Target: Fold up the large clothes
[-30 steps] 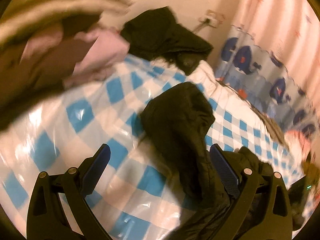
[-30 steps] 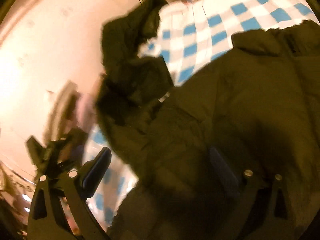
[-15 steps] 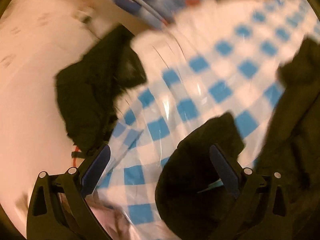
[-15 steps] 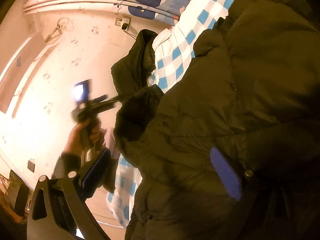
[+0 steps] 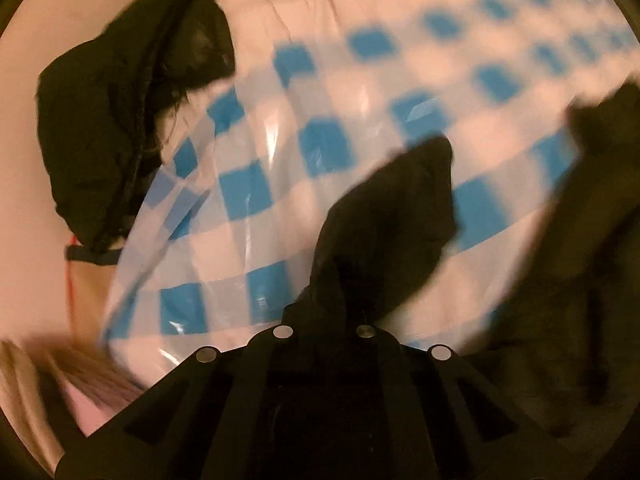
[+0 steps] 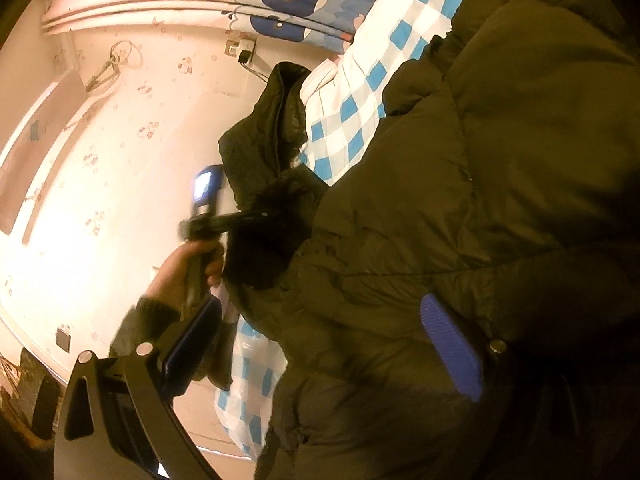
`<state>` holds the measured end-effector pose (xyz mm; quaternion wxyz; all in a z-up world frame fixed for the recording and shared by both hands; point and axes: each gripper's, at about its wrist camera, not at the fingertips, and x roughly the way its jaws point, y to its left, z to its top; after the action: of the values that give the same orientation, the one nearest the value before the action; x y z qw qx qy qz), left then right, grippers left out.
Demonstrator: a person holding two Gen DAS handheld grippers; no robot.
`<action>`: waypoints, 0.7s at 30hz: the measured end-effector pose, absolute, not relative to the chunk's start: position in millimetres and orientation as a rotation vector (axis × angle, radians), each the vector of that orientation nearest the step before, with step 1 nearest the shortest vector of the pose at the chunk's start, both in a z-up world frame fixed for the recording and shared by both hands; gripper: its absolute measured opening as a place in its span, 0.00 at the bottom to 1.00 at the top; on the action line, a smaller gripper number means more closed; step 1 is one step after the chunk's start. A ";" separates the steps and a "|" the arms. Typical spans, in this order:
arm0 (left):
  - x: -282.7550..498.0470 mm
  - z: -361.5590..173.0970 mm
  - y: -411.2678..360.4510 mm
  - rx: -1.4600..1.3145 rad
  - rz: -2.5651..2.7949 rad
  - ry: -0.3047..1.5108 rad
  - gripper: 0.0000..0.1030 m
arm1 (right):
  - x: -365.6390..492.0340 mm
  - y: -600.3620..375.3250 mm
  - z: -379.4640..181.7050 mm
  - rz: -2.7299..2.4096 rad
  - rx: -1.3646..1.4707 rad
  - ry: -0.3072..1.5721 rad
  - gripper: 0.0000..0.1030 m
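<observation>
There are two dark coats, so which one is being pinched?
The big puffy coat on the bed; the left tongs pinch its sleeve. The other coat sits untouched by the wall.

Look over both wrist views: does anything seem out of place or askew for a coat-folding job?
Yes. A second dark jacket slumps crumpled against the wall at the bed's edge, unfolded. The big puffer coat is bunched, one end pinched in the left gripper. The checked bed cover is rumpled.

Quilted, faintly sheened cloth on the dark puffer jacket (image 6: 500, 168); glossy clear plastic over the blue-checked bedcover (image 5: 280, 152) under it; ribbed blue pads (image 6: 450, 346), matt black plastic frame beside it.
</observation>
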<state>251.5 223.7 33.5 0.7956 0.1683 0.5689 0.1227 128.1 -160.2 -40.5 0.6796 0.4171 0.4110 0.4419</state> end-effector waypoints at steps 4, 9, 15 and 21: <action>212.6 123.2 188.8 0.163 0.154 0.959 0.02 | 127.0 -168.4 -30.3 0.996 0.966 0.901 0.93; 183.9 216.1 106.8 0.044 -0.056 0.722 0.02 | 125.8 -204.4 -1.7 0.989 1.032 0.777 0.93; 163.6 226.7 -41.4 -0.033 -0.368 0.604 0.02 | 127.9 -290.1 7.3 0.961 1.280 0.589 0.93; 187.0 94.7 -165.9 -0.159 -0.558 0.763 0.03 | 130.3 -354.7 -16.8 0.917 1.552 0.462 0.93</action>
<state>187.0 -165.9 94.7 0.8874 -0.0764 0.3671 -0.2683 130.3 -354.7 -16.8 0.5973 0.6687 0.1992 0.3953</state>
